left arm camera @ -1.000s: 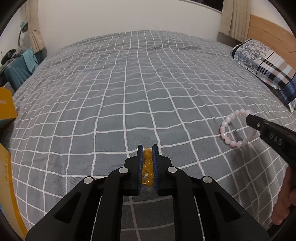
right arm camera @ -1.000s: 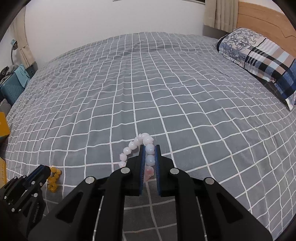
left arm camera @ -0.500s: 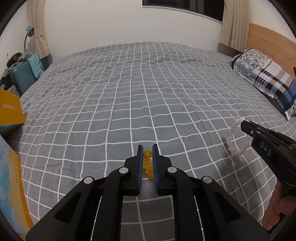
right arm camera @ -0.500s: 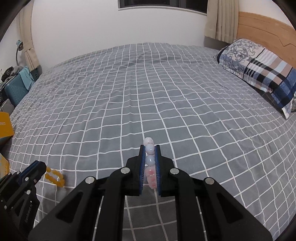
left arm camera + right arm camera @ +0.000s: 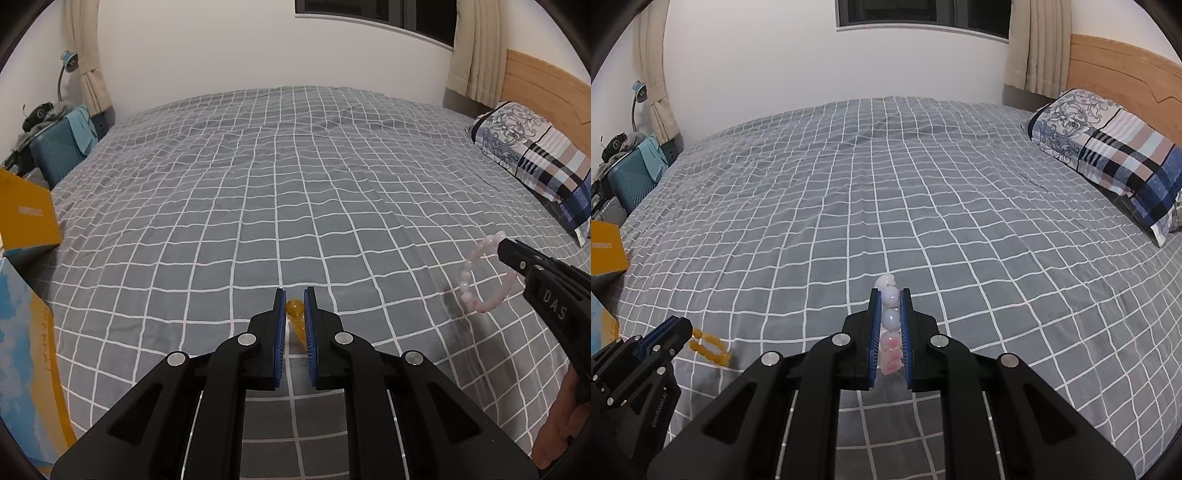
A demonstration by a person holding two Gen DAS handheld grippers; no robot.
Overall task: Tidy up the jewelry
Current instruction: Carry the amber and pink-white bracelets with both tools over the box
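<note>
Your left tongs (image 5: pixel 294 306) clamped on the amber bead bracelet (image 5: pixel 295 309), held above the grey checked bed (image 5: pixel 295 177), your right tongs (image 5: pixel 890 295) clamped on the pink bead bracelet (image 5: pixel 891 321), its loop dangling clear of the cover.

A bed (image 5: pixel 295 177) covered in a grey grid-patterned spread is seen against a white wall (image 5: pixel 221 48). A dark window (image 5: pixel 923 14) is set above it, flanked by beige curtains (image 5: pixel 1030 48); a wooden headboard (image 5: pixel 1123 70) and patterned pillow (image 5: pixel 1108 147) are seen at its right.
</note>
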